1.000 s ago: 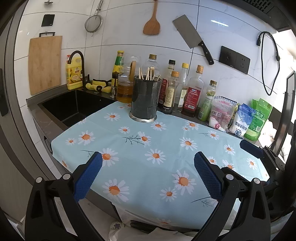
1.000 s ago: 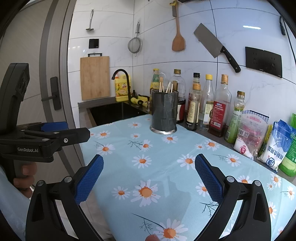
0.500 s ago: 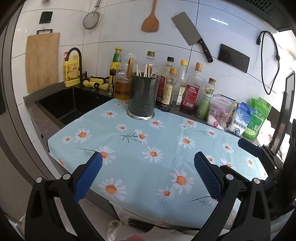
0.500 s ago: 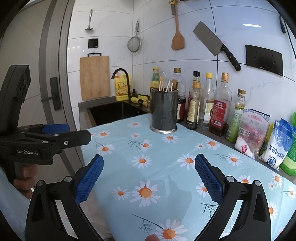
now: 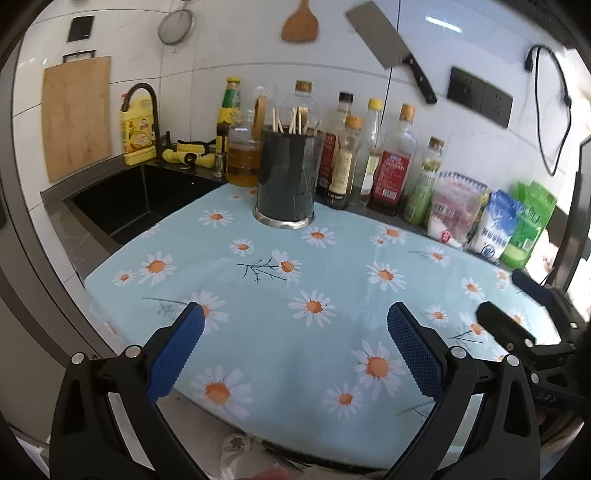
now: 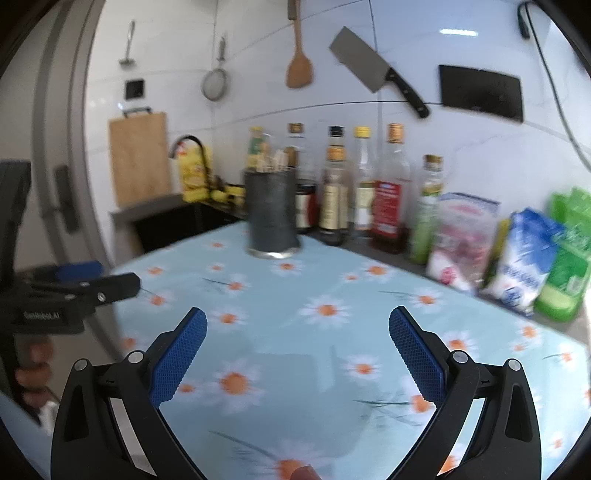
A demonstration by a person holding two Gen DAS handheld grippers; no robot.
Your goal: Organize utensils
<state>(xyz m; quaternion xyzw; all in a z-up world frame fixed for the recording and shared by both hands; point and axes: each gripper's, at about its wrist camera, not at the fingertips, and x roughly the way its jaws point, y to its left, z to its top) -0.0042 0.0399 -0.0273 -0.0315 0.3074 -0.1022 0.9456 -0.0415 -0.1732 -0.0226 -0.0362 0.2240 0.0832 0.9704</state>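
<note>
A dark cylindrical utensil holder (image 5: pixel 286 176) with several wooden chopsticks (image 5: pixel 293 120) sticking out stands at the back of the daisy-print cloth (image 5: pixel 332 280). It also shows, blurred, in the right wrist view (image 6: pixel 271 216). My left gripper (image 5: pixel 295 347) is open and empty above the cloth's front edge. My right gripper (image 6: pixel 297 350) is open and empty over the cloth, to the right of the left one. No loose utensil shows on the cloth.
Several sauce bottles (image 5: pixel 369 155) and food bags (image 5: pixel 491 225) line the back wall. A black sink (image 5: pixel 125 199) with a tap lies at the left. A cleaver (image 5: pixel 391 55), wooden spatula (image 5: pixel 301 22), strainer and cutting board (image 5: pixel 75 114) hang on the wall.
The right gripper has swung to the right and its view has blurred. The left gripper has shifted slightly; the holder sits a little higher in its view. Both stay open.
</note>
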